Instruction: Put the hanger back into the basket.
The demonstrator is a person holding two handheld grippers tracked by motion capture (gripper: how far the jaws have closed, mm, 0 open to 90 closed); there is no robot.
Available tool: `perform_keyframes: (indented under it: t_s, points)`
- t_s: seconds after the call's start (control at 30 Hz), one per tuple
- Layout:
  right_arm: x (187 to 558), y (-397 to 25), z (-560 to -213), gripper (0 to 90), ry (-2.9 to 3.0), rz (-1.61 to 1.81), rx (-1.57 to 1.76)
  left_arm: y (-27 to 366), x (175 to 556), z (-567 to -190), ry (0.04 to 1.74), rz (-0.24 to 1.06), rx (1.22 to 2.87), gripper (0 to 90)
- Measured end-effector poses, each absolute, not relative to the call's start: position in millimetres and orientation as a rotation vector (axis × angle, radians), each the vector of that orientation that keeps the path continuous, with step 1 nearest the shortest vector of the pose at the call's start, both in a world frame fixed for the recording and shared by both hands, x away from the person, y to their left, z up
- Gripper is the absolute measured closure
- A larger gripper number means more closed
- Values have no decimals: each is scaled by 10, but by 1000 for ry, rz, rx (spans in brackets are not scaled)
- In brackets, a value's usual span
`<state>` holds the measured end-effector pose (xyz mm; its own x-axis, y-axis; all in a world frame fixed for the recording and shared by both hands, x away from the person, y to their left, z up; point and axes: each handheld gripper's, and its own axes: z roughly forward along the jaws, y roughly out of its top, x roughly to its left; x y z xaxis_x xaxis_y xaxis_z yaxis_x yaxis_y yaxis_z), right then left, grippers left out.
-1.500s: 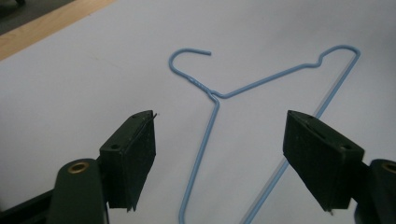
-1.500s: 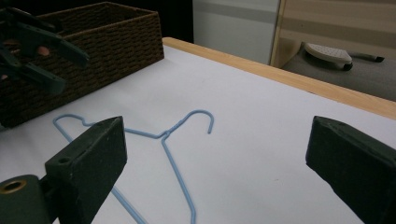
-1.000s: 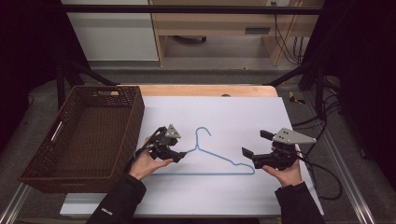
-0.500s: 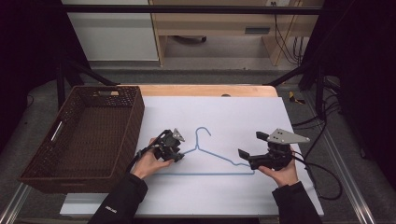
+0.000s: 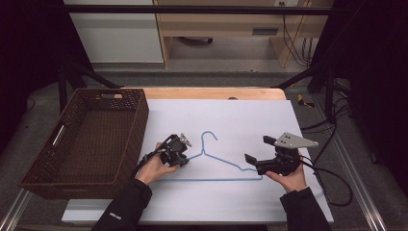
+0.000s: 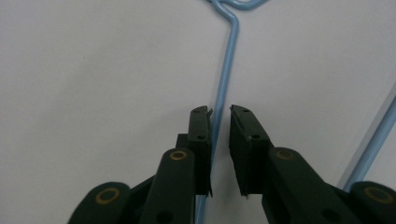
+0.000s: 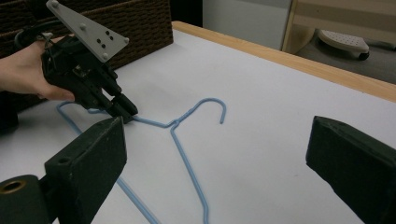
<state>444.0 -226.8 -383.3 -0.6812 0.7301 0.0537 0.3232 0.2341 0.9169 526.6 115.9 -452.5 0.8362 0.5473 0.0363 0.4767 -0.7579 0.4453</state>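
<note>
A light-blue wire hanger (image 5: 226, 161) lies flat on the white board, hook pointing away from me. My left gripper (image 5: 186, 158) is at the hanger's left shoulder. In the left gripper view (image 6: 219, 112) its jaws stand narrowly open astride the wire (image 6: 229, 56), which rests against the left jaw. My right gripper (image 5: 255, 147) hovers by the hanger's right end, jaws wide apart and holding nothing. The right gripper view (image 7: 217, 135) looks across the hanger (image 7: 184, 161) to the left gripper (image 7: 126, 112), whose tips sit on the wire.
A dark wicker basket (image 5: 137, 130) stands at the board's left edge, close behind the left hand, and shows as the basket (image 7: 140, 18) in the right gripper view. A wooden table edge (image 5: 216, 93) runs along the back. Cables (image 5: 332, 183) trail off to the right.
The left gripper has edged right and settled over the hanger's left shoulder wire. The right gripper has drifted slightly left toward the hanger's right end. The hanger has not moved.
</note>
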Motion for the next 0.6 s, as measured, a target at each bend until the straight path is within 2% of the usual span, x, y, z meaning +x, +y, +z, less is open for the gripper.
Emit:
perform_keyframes:
  t_s: [0.03, 0.1, 0.6]
  points:
    - [4441, -2268, -3834, 56, 2127, 1434, 967, 1157, 5260, -4523, 762, 229, 2595, 829]
    - [4443, -2267, -3836, 55, 2129, 1434, 965, 1147, 5249, -4519, 751, 239, 2609, 847]
    - [4471, -2206, -3854, 55, 2146, 1429, 964, 1121, 5243, -4518, 740, 247, 2626, 849]
